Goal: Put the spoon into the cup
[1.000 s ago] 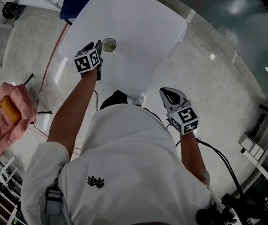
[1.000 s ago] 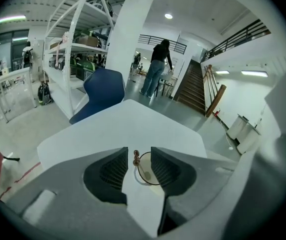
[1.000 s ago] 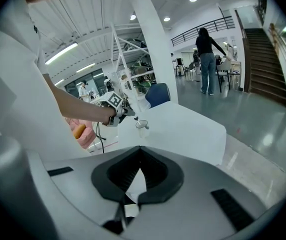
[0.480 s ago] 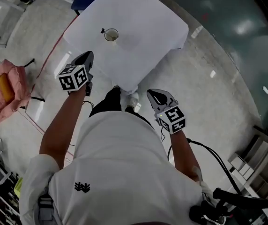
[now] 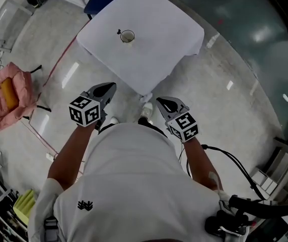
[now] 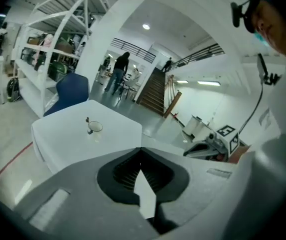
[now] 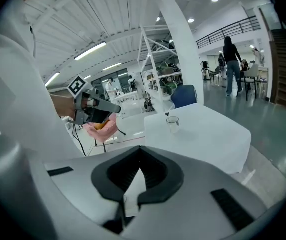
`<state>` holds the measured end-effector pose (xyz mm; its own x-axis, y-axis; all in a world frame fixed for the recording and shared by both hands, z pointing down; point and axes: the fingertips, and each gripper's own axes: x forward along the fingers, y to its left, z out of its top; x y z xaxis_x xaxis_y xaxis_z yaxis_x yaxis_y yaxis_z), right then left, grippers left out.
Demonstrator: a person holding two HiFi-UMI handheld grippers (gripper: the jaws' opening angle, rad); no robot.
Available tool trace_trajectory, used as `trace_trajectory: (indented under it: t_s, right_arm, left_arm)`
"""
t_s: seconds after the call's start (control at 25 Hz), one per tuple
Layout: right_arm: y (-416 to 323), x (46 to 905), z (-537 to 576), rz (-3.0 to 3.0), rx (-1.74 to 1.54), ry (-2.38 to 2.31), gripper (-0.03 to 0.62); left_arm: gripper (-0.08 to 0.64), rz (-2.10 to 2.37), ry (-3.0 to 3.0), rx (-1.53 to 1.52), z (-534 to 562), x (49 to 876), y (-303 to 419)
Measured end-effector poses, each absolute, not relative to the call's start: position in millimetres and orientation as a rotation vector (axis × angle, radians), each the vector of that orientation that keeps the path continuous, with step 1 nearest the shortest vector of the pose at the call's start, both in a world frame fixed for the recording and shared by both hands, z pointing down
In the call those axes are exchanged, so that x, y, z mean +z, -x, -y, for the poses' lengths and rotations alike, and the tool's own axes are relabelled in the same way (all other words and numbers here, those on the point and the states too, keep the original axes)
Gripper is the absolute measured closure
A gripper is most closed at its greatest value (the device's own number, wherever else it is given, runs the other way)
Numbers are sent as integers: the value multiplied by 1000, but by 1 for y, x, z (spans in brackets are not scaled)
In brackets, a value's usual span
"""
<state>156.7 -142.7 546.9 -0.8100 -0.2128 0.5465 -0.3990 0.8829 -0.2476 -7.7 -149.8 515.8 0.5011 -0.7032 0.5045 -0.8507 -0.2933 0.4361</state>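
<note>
A clear glass cup (image 5: 127, 36) stands on the white-clothed table (image 5: 159, 44) with the spoon's dark handle (image 5: 119, 32) sticking out of it to the left. The cup (image 6: 95, 128) and spoon (image 6: 87, 120) look small and far off in the left gripper view, as the cup (image 7: 172, 124) does in the right gripper view. My left gripper (image 5: 113, 86) hangs over the floor, well short of the table. Its jaws (image 6: 141, 148) are closing and meet at the tips with nothing between them. My right gripper (image 5: 160, 101) is beside it, shut and empty (image 7: 140, 159).
A pink bundle with something orange in it (image 5: 8, 102) lies on the floor at the left. A red line (image 5: 58, 64) runs along the floor by the table. A blue chair (image 6: 73, 91) stands behind the table, white shelving (image 6: 48, 49) lies beyond, and people (image 6: 118, 71) stand by the stairs.
My left gripper has pulled back from beside the cup, off the table and toward my body, and its jaws have closed. The table now lies farther away. The right gripper shifted slightly.
</note>
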Motion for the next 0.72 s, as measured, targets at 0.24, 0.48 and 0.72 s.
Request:
trace_trajectory:
  t_s: [0.24, 0.48, 0.72]
  right_arm:
    - [-119, 532, 102, 2532, 425, -446, 583]
    - [-53, 520, 32, 2548, 378, -441, 583]
    - [-19, 515, -28, 2546, 360, -436, 584]
  left_arm:
    - [549, 1106, -2289, 330, 88, 472, -3]
    - [549, 1061, -2314, 273, 1, 454, 49]
    - [548, 1031, -2326, 296, -58, 462, 78]
